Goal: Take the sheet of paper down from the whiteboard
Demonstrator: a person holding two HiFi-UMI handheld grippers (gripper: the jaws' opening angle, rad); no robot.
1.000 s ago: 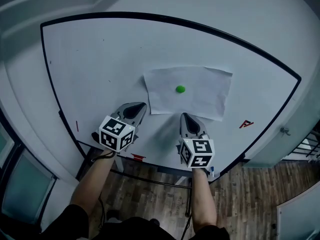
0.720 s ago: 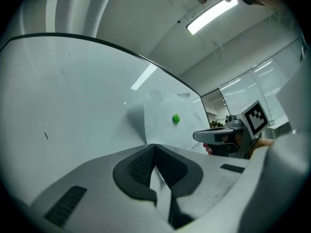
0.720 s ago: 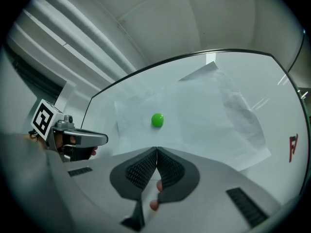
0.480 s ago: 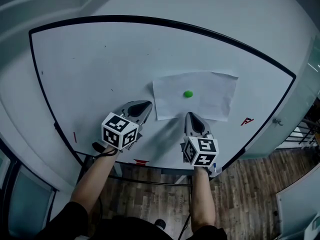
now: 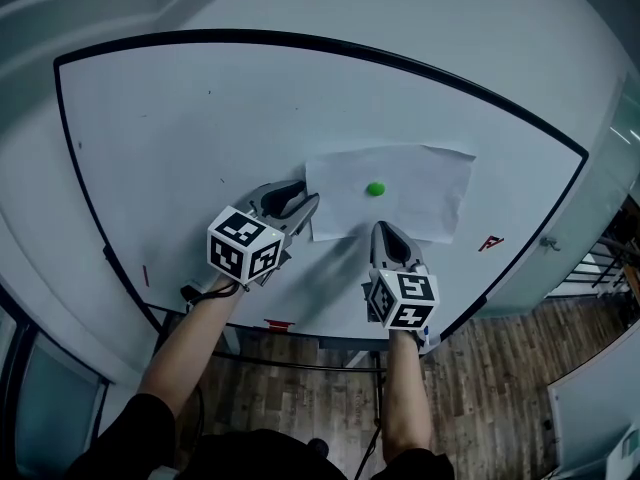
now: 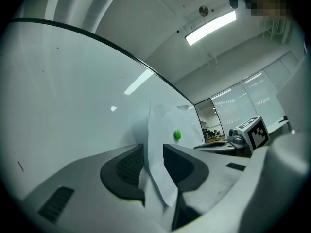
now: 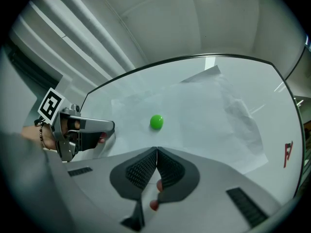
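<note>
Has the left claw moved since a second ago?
Yes. The left claw has closed in rightward on the sheet of paper; its jaws now straddle the sheet's lower left corner, which it stood clear of before.

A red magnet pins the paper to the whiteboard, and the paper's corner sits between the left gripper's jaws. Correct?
No: the magnet is green, not red, as the head view shows. It pins the paper to the whiteboard, and the paper's corner sits between the jaws of the left gripper.

Grn magnet (image 5: 375,189), wht paper (image 5: 425,206)
</note>
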